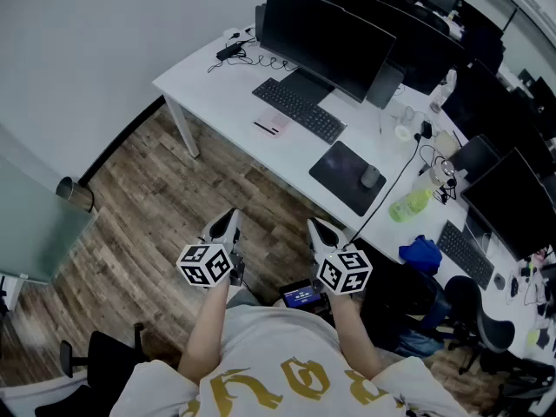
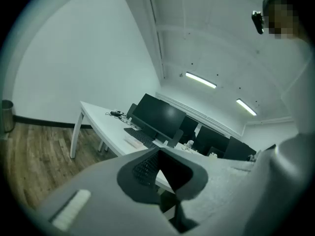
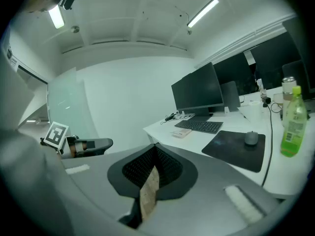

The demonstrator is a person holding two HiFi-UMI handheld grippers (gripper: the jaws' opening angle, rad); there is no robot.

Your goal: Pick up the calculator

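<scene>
- Shirt (image 1: 261,373), white with gold lettering, is filling the bottom of the head view; we are holding both forearms out from it.
- Left gripper (image 2: 159,149): its jaws are meeting at the tips and gripping nothing.
- Right gripper (image 3: 155,143): its jaws are also pressing together; a tan strip is showing in the gap beneath the tips, and we cannot tell what it is.
- Calculator (image 1: 271,125): a small, flat, pale pinkish rectangle, lying on the white desk (image 1: 217,81) near the front edge, just beside the near end of the black keyboard (image 1: 300,109) and well apart from both grippers. Its keys and display are too small to make out.
- Wood floor (image 1: 174,207) is stretching between the grippers and the desk.
- Black monitor (image 1: 326,29) is standing behind the keyboard.
- Dark mouse pad (image 1: 343,181) is carrying a grey mouse (image 1: 371,177) to the right of the keyboard.
- Green bottle (image 1: 410,203) is sitting past the pad, and a blue cloth (image 1: 421,252) is lying below it.
- Small lit screen (image 1: 301,297) is peeking out between our arms, partly cut off by them.
</scene>
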